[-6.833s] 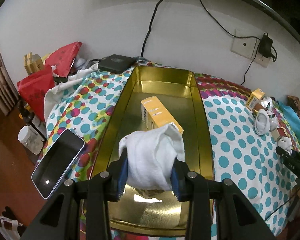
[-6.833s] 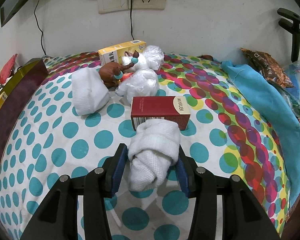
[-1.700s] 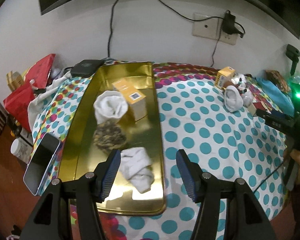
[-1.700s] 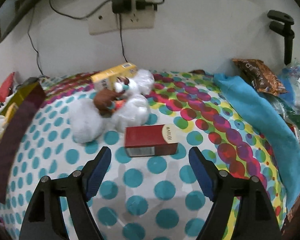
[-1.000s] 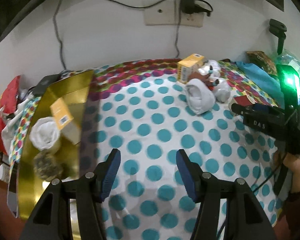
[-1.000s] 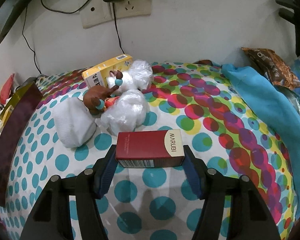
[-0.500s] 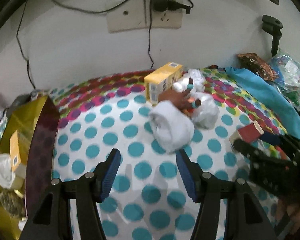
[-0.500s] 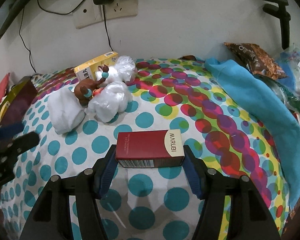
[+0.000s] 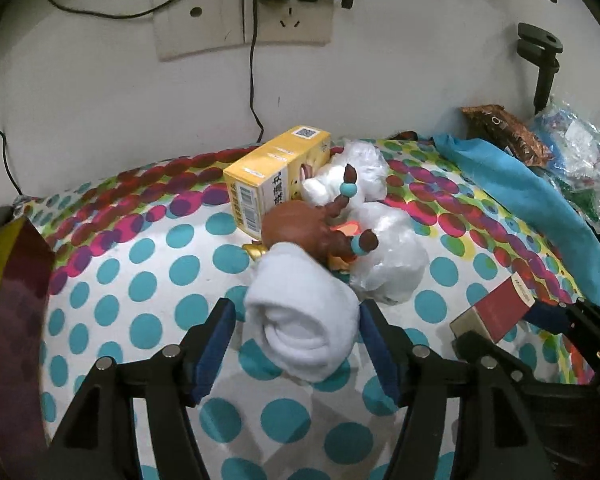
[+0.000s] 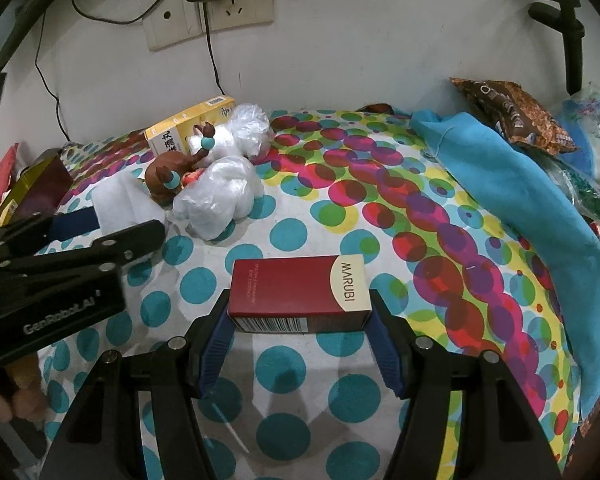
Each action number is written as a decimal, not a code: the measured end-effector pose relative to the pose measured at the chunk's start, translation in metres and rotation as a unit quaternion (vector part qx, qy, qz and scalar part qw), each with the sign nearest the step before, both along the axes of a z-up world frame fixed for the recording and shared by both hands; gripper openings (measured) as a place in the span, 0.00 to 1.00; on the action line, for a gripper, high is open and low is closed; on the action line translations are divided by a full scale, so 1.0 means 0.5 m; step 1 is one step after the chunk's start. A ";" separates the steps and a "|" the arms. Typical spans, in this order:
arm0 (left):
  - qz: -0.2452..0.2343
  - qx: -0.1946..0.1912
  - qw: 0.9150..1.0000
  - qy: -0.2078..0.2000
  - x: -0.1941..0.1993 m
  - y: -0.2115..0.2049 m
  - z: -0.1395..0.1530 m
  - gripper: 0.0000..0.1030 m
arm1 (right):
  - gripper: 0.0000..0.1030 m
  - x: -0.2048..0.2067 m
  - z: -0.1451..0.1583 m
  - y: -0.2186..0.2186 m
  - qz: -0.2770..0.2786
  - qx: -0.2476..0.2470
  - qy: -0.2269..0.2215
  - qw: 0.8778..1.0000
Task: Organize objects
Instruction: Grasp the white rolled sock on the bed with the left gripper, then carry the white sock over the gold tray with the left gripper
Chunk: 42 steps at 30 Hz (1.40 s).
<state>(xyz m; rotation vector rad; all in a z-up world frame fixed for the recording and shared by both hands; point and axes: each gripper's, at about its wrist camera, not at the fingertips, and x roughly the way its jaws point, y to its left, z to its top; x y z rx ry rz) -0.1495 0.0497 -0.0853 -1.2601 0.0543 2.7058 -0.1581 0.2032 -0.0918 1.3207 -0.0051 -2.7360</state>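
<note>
We judged the rolled white sock (image 9: 302,320) soft and light, best pinched across its middle, as our left gripper (image 9: 294,342) was opening its jaws around it without pressing, while our right gripper (image 10: 300,334) sat clamped on the stiff red MARUBI box (image 10: 300,294).

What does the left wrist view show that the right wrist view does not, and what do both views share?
Only the left wrist view shows the whole rolled white towel lying between the left gripper fingers, which are opening and not pressing it. Only the right wrist view shows the MARUBI label on the red box and the right gripper clamped on its ends. Both show the yellow box, the brown toy, the white plastic bags and the blue cloth.
</note>
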 end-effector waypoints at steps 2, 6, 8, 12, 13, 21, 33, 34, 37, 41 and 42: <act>-0.007 0.004 1.000 -0.009 0.000 0.003 -0.012 0.46 | 0.59 0.001 0.000 -0.001 0.000 -0.001 0.000 1.000; -0.010 0.005 1.000 -0.010 -0.002 0.006 -0.015 0.42 | 0.59 0.001 0.000 -0.003 -0.001 -0.001 0.000 1.000; -0.010 0.005 1.000 -0.010 -0.002 0.005 -0.015 0.42 | 0.59 0.001 0.000 -0.004 -0.002 -0.001 0.000 1.000; 0.007 -0.002 1.000 0.001 0.001 0.001 -0.011 0.42 | 0.59 0.001 -0.001 -0.005 -0.002 0.000 0.000 1.000; 0.012 0.000 1.000 0.007 0.003 -0.002 -0.007 0.42 | 0.59 0.002 -0.001 -0.006 -0.003 0.001 0.000 1.000; 0.039 -0.015 0.998 0.037 0.018 -0.011 0.008 0.41 | 0.59 -0.002 -0.003 -0.014 -0.006 0.012 -0.002 1.000; 0.068 -0.025 0.997 0.032 0.049 -0.042 0.007 0.42 | 0.59 -0.005 -0.004 -0.019 -0.010 0.018 -0.003 1.000; 0.067 -0.027 0.997 0.030 0.053 -0.043 0.007 0.42 | 0.59 -0.005 -0.004 -0.020 -0.010 0.022 -0.003 1.000; 0.067 -0.026 0.997 0.027 0.074 -0.049 0.011 0.41 | 0.59 -0.005 -0.003 -0.020 -0.011 0.024 -0.003 1.000; 0.072 -0.026 0.997 0.023 0.104 -0.063 0.017 0.41 | 0.59 -0.005 -0.004 -0.023 -0.011 0.024 -0.003 1.000; 0.074 -0.029 0.997 0.022 0.111 -0.067 0.018 0.41 | 0.59 -0.005 -0.004 -0.023 -0.014 0.026 -0.003 1.000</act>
